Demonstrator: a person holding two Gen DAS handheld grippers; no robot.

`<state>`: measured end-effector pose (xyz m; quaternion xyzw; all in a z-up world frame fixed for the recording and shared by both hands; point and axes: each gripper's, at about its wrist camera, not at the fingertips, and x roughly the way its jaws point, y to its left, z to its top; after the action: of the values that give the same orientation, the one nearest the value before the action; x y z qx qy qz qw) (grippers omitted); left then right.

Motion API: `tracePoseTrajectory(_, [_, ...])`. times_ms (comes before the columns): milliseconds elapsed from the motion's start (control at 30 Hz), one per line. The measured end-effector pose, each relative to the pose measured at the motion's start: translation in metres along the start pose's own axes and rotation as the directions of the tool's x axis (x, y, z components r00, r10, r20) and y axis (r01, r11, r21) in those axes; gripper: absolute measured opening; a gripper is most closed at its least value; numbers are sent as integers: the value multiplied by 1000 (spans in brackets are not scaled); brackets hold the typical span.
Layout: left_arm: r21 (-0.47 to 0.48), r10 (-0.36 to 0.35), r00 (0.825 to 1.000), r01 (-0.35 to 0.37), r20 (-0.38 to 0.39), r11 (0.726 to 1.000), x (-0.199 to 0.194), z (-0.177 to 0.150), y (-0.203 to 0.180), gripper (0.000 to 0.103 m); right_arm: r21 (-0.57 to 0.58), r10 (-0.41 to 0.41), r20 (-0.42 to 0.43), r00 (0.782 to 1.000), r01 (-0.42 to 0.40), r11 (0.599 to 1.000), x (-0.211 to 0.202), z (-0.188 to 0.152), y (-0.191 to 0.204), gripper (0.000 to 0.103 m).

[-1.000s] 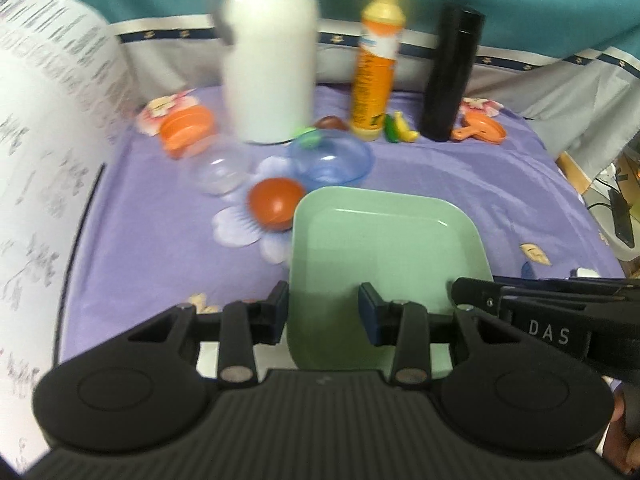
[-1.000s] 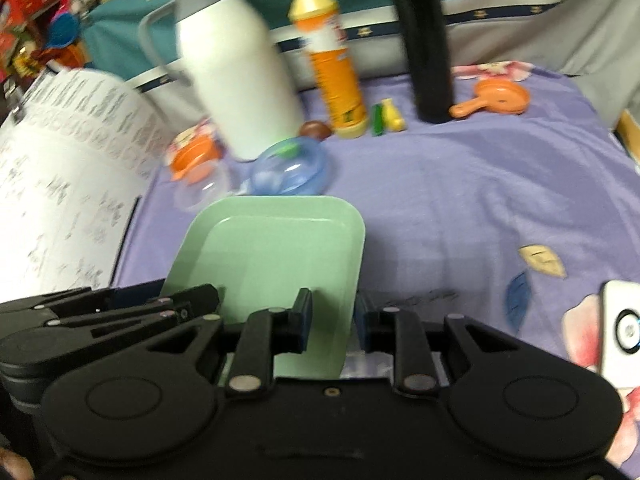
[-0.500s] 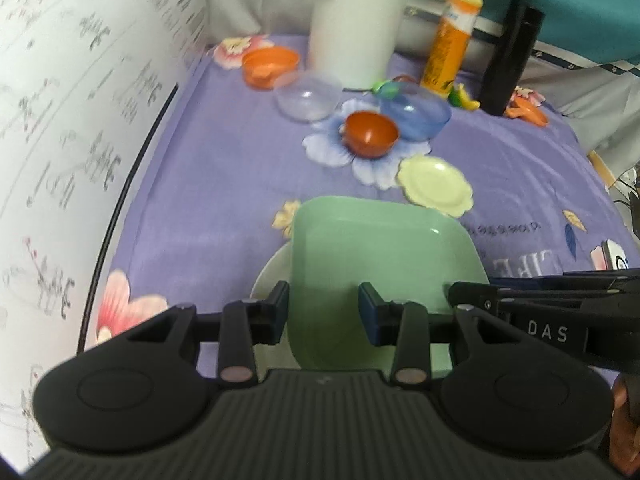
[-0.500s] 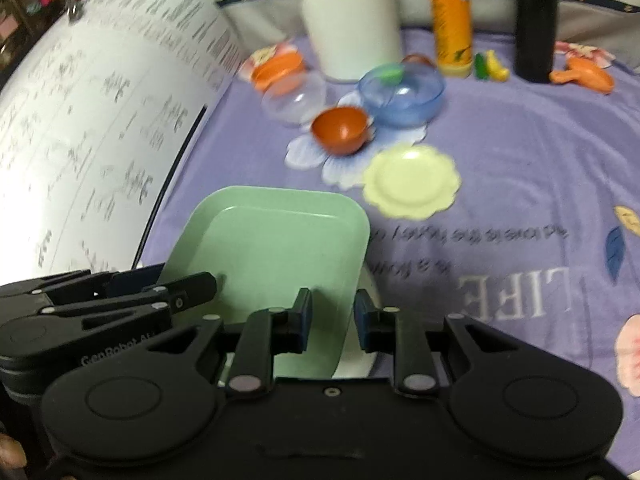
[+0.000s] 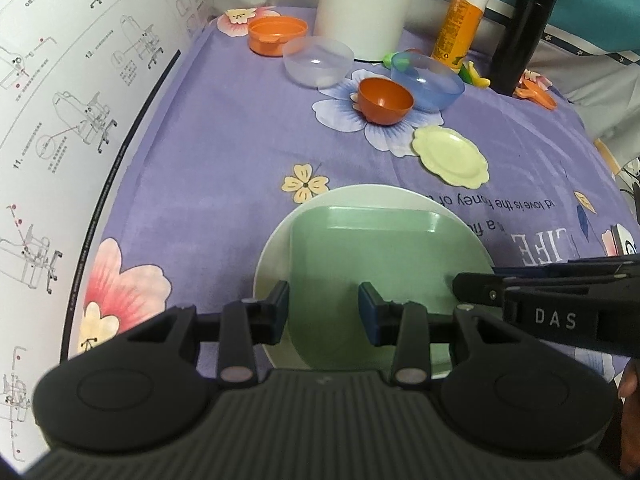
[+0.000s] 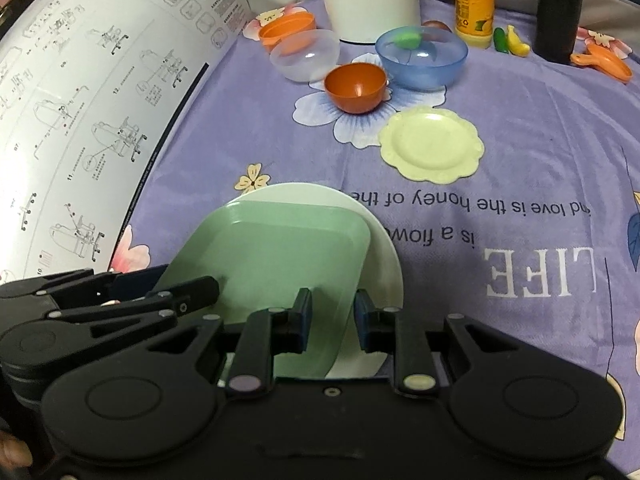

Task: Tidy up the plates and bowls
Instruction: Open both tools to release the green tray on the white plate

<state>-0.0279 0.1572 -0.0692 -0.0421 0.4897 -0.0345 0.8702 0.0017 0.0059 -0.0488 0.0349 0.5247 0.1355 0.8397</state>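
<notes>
On our left a manual sheet [image 5: 80,92] walls the cloth. Our left gripper [image 5: 323,312] and right gripper [image 6: 329,318] each pinch an edge of the green square plate [image 6: 276,248], over one white round plate [image 5: 272,264]. Open cloth [image 6: 520,152] lies rightward around one scalloped plate [image 6: 431,145]; behind it we count four bowls.

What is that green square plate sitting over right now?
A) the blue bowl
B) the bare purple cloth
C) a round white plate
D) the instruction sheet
C. The green square plate lies over the round white plate, whose rim shows around its edges.
</notes>
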Motion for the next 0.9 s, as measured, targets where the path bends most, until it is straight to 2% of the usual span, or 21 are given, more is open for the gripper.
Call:
tracePoseTrajectory(300, [-7, -6, 1000, 6, -15, 1000, 5, -1, 0, 37, 5, 5, -6, 1000, -4, 1000, 4, 2, -3, 24])
tracePoseTrajectory(367, [-7, -11, 1000, 11, -11, 1000, 4, 0, 0, 44, 11, 14, -6, 1000, -13, 1000, 4, 2, -4, 26])
tracePoseTrajectory(400, [-6, -12, 1000, 12, -1, 1000, 1, 0, 0, 56, 14, 20, -3, 1000, -20, 1000, 3, 2, -4, 28])
tracePoseTrajectory(467, [-10, 40, 999, -39, 32, 999, -4, 1, 1, 70, 23, 28, 11, 1000, -28, 999, -1, 3, -5, 45])
tracePoseTrajectory(533, [-28, 69, 996, -68, 57, 997, -8, 3, 6, 94, 29, 12, 44, 999, -13, 999, -8, 6, -8, 65])
tracePoseTrajectory(567, [-47, 68, 995, -65, 68, 997, -10, 4, 10, 100, 37, 13, 57, 998, -15, 999, -11, 7, -10, 72])
tracePoseTrajectory(633, [-80, 63, 994, -57, 84, 995, -14, 6, 17, 103, 61, 27, 94, 995, -33, 998, -19, 8, -17, 97])
tracePoseTrajectory(800, [-101, 76, 994, -68, 75, 993, -12, 11, 18, 103, 74, 8, 136, 991, -18, 997, -28, 8, -26, 103])
tracePoseTrajectory(900, [-88, 69, 995, -63, 70, 994, -10, 14, 12, 103, 92, 3, 136, 991, -16, 996, -28, 7, -33, 103])
